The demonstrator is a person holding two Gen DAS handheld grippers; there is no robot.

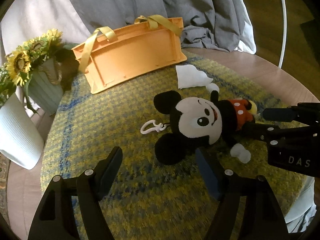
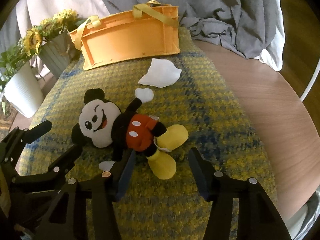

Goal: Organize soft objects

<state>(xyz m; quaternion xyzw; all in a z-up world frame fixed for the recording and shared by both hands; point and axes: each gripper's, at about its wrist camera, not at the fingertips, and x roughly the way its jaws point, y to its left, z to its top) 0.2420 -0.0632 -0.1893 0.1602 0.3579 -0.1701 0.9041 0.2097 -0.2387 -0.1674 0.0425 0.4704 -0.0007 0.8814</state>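
A Mickey Mouse plush (image 1: 202,124) (image 2: 128,132) lies on its back on a yellow-blue woven mat (image 1: 140,180) (image 2: 180,200), with a white clip (image 1: 152,127) by its head. My left gripper (image 1: 160,160) is open just short of the plush's head. My right gripper (image 2: 160,160) is open, its jaws standing either side of the plush's yellow feet. It shows from the side in the left wrist view (image 1: 258,122). The left gripper shows from the side in the right wrist view (image 2: 62,138). A white cloth (image 1: 192,77) (image 2: 161,75) lies beyond the plush. An orange bin (image 1: 128,57) (image 2: 128,40) with yellow straps lies tipped on its side behind.
Sunflowers in a pale green pot (image 1: 44,88) (image 2: 56,54) and a white ribbed pot (image 1: 16,136) (image 2: 24,92) stand at the left. Grey fabric (image 1: 160,4) (image 2: 220,16) hangs behind. The round wooden table (image 1: 260,68) (image 2: 270,110) shows bare wood at the right.
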